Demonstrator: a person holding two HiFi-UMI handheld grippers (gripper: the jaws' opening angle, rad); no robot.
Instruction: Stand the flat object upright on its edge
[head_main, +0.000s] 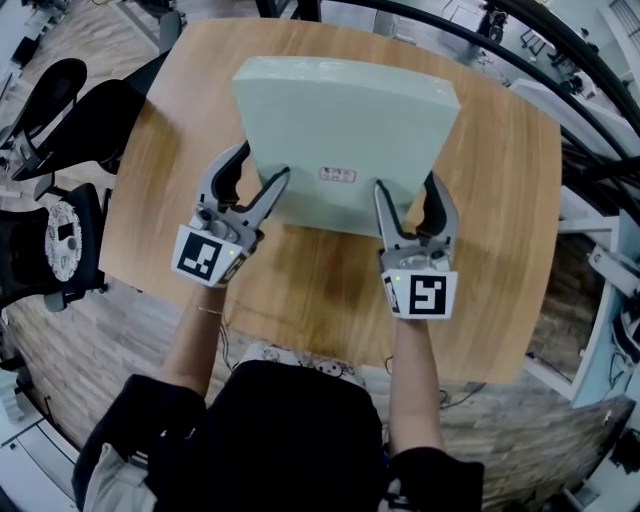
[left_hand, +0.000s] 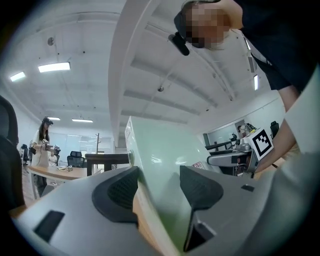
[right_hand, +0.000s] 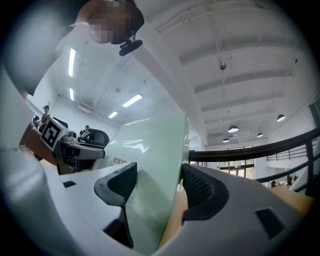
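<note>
The pale green panel is seen mid-frame in the head view, raised at a lean over the wooden surface. The left gripper is clamped on its lower left corner and the right gripper on its lower right. In both gripper views the pads are pressed against the two faces. A slip could be expected if the bottom edge were allowed to slide on the smooth wood. A topple could follow if the panel were freed before it is balanced on so narrow an edge. The bottom edge is hidden behind the grippers, so contact with the surface cannot be confirmed. The small label cannot be read.
</note>
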